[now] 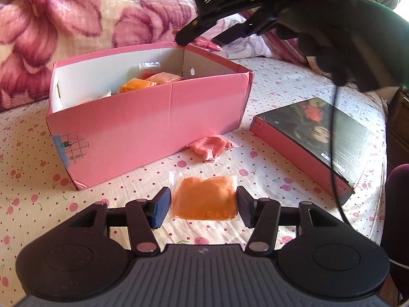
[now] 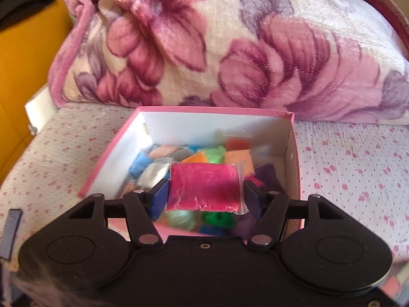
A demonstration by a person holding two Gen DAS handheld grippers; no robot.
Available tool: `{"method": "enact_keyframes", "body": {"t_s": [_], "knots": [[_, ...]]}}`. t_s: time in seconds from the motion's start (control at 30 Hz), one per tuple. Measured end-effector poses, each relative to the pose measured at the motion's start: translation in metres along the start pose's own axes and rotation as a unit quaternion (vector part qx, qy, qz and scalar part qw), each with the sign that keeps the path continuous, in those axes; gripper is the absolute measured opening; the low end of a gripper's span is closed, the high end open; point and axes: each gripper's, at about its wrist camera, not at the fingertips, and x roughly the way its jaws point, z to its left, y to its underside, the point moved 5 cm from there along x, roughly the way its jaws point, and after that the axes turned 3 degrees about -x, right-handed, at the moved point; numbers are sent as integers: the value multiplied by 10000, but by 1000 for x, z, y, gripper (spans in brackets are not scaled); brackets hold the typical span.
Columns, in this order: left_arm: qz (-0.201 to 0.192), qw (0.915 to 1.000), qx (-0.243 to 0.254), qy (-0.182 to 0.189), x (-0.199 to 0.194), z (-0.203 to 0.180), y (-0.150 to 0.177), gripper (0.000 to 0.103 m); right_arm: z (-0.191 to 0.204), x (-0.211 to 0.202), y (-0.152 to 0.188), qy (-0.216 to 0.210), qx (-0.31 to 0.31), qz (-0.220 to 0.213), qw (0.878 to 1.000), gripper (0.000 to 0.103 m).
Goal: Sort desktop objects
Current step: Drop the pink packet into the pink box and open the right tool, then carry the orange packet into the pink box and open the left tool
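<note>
Left gripper (image 1: 203,200): low over the bedsheet, its two pads on either side of one orange packet (image 1: 205,197); the right pad touches the packet's edge, the left pad is at the clear wrapper's edge. Whether the packet is lifted or lies on the sheet cannot be told.
Right gripper (image 2: 205,192): over the open pink box (image 2: 110,153), clamped on one magenta packet (image 2: 204,188), held above the packets inside. In the left wrist view it shows at far right above the box's far corner (image 1: 204,32).
Pink box: one, open at the top, white inside, standing on the sheet left of centre (image 1: 143,125).
Packets inside the box: many, in blue, white, orange, green, purple and red; an exact count cannot be made because they overlap. From the left wrist view only two orange ones (image 1: 143,84) clearly show over the near wall.
Packets outside the box: two on the sheet in the left wrist view, the orange one and one salmon-pink packet (image 1: 209,147) just beside the box's near right corner.
Box lid (image 1: 314,143): one, pink-edged with a dark printed top, lying flat to the right of the box.
Bedsheet (image 1: 30,179): white with cherry print.
Blanket (image 2: 230,41): one, floral, bunched at the far side behind the box.
</note>
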Motion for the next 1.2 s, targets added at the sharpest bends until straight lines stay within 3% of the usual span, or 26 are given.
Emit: {"method": "enact_keyframes", "body": {"t_s": [0.4, 0.67, 0.83, 1.03, 1.2], "knots": [[53, 10000, -81, -21, 2, 5, 2, 54, -13, 67, 19, 291, -252, 939, 9948, 63], [73, 9999, -103, -33, 3, 6, 3, 54, -16, 76, 26, 296, -155, 1263, 9914, 65], [64, 9999, -129, -50, 2, 8, 2, 54, -6, 51, 16, 274, -262, 735, 9966, 80], [66, 9997, -212, -79, 3, 10, 2, 54, -1, -4, 12, 65, -36, -17, 10000, 81], [22, 9992, -386, -117, 2, 17, 1, 54, -2, -44, 38, 42, 53, -488, 9988, 84]]}}
